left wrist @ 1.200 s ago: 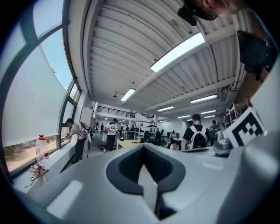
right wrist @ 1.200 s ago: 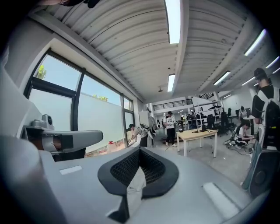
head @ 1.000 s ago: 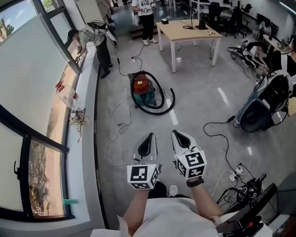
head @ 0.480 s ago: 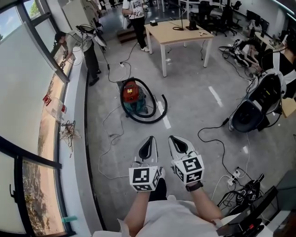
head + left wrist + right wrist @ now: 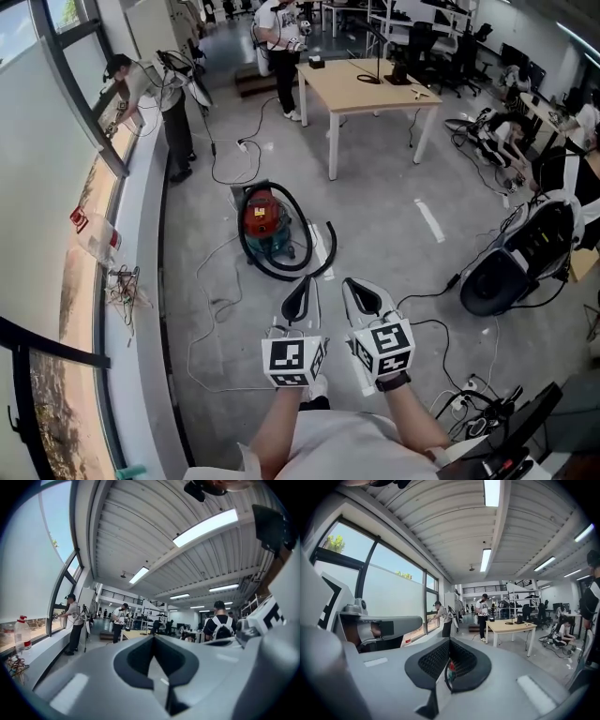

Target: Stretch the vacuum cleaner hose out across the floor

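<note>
A red and teal vacuum cleaner [image 5: 262,223] stands on the grey floor ahead of me. Its black hose [image 5: 309,270] lies coiled in a loop around it, the free end up near the right side. My left gripper [image 5: 304,280] and right gripper [image 5: 355,281] are held side by side a little short of the loop, both shut and empty. In the right gripper view, a sliver of the vacuum cleaner [image 5: 450,666] and hose shows through the opening behind the shut gripper [image 5: 449,640]. The left gripper [image 5: 153,637] points level into the room.
A wooden table [image 5: 375,80] stands beyond the vacuum, with a person [image 5: 281,37] beside it. Another person [image 5: 169,103] works at the window ledge [image 5: 141,281] on the left. Thin cables [image 5: 220,309] trail over the floor. A black and white machine [image 5: 511,267] sits at the right.
The view has advanced: the vacuum cleaner and its coiled hose now lie closer to both grippers. The grippers stay shut, side by side.
</note>
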Tool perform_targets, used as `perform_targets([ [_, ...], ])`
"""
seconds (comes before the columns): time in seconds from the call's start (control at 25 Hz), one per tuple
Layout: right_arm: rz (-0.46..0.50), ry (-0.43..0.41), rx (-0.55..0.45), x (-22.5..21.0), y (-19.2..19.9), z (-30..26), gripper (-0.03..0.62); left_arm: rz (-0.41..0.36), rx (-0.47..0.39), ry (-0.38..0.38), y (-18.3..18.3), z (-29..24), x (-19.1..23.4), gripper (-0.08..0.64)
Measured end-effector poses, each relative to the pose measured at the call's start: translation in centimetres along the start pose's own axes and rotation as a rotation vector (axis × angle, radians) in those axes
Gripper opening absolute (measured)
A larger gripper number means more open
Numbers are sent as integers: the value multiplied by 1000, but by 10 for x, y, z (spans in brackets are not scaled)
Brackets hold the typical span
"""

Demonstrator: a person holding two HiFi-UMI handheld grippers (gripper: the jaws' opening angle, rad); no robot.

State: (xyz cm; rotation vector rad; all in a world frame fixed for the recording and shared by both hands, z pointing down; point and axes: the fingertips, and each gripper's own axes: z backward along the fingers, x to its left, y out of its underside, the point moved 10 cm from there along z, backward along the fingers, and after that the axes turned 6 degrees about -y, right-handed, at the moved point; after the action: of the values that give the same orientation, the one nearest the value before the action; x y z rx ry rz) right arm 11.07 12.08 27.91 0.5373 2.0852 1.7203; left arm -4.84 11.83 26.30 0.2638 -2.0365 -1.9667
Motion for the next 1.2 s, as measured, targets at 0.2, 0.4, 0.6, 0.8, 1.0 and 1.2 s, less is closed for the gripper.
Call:
perform_targets([
  [0.2, 19, -6, -1, -18, -8, -50, -2, 10, -10, -14, -3, -50, 34, 0],
  [0.4, 0, -31, 51, -46, -1, -94, -2, 30, 36, -32, 8, -97, 51, 0],
  [0.6, 5, -75, 38, -97, -9, -159, -2, 21, 40, -72, 14, -167, 65, 0],
  [0.8, 8, -108, 19, -173, -30, -210, -2, 19, 31, -111, 1, -254, 61, 0],
  [1.0, -19, -106, 9, -248, -40, -249, -2, -1, 55, -148, 1, -318, 51, 0],
  [1.2, -58, -155, 81, -274, -13, -293, -2, 13, 147, -188, 31, -349, 62, 0],
])
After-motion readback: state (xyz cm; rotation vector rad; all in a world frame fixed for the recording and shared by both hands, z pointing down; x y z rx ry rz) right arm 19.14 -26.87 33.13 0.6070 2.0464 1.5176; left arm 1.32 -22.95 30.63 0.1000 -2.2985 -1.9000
